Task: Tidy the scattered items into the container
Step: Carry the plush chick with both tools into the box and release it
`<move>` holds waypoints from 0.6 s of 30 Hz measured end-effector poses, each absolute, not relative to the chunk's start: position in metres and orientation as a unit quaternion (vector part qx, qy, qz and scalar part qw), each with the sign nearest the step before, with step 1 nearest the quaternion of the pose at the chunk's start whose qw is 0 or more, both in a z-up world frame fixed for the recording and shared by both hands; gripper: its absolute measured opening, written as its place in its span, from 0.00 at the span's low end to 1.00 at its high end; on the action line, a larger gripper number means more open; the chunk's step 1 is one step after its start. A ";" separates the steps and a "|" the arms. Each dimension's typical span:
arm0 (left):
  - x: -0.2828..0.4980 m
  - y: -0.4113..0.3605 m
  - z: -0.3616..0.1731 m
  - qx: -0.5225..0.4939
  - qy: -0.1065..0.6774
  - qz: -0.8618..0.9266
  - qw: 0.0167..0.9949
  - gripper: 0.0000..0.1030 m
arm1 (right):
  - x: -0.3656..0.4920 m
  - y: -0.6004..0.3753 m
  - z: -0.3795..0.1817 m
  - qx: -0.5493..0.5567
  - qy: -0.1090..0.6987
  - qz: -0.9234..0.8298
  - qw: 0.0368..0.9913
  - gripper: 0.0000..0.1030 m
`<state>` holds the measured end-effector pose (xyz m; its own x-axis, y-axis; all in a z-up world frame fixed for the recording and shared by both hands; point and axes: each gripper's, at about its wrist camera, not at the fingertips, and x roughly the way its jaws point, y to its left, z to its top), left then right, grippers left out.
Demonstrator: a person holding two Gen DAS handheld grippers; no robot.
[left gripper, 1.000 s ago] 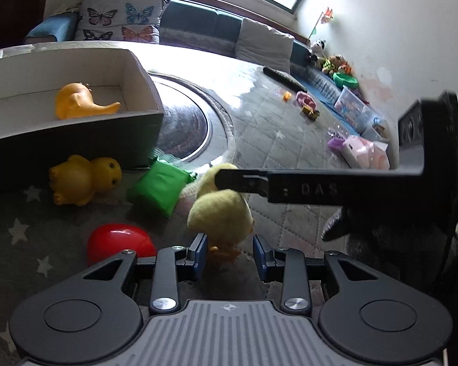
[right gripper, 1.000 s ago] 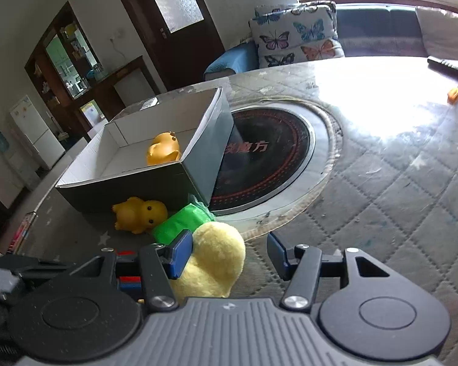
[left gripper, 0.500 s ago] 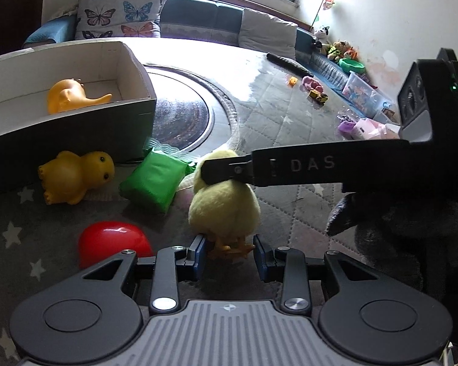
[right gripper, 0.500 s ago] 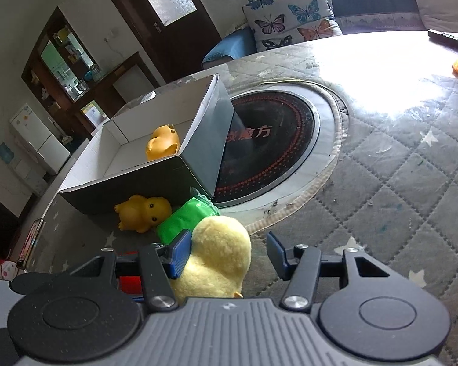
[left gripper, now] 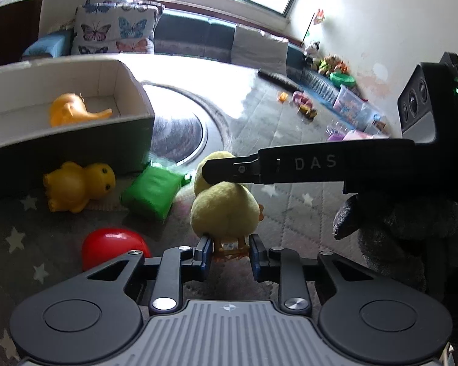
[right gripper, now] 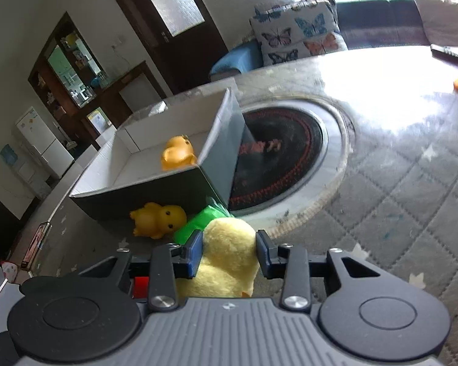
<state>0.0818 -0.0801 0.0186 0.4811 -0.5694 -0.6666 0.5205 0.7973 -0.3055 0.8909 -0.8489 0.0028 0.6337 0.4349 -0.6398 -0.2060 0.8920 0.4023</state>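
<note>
A yellow plush duck (left gripper: pixel 224 206) stands on the grey quilted mat. My right gripper (right gripper: pixel 229 250) has shut on the duck's body (right gripper: pixel 229 244); one of its fingers (left gripper: pixel 229 172) crosses the duck in the left wrist view. My left gripper (left gripper: pixel 230 254) is open, its jaws either side of the duck's orange feet. The open cardboard box (left gripper: pixel 76 131) at the left holds one orange toy (left gripper: pixel 71 109). A yellow rubber duck (left gripper: pixel 76 186), a green bag (left gripper: pixel 152 189) and a red ball (left gripper: pixel 113 245) lie in front of the box.
A round black hotplate (right gripper: pixel 278 158) is set in the table beside the box (right gripper: pixel 155 167). Small toys (left gripper: pixel 302 103) and a dark remote (left gripper: pixel 278 79) lie at the far right of the table. A sofa with a butterfly cushion (left gripper: pixel 113 33) stands behind.
My right gripper has closed its jaws onto the plush duck. My left gripper has drawn back a little, so the duck's feet now sit between its open jaws.
</note>
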 end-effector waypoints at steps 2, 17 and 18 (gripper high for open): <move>0.081 -0.078 0.024 -0.031 0.387 -0.314 0.866 0.27 | 0.891 -0.846 0.010 0.138 0.378 0.182 0.897 0.35; 0.120 -0.015 0.071 -0.062 0.311 -0.229 0.920 0.27 | 0.971 -0.777 0.072 0.074 0.311 0.283 0.904 0.35; 0.126 -0.009 0.073 -0.064 0.309 -0.221 0.923 0.27 | 0.978 -0.770 0.074 0.070 0.309 0.290 0.903 0.35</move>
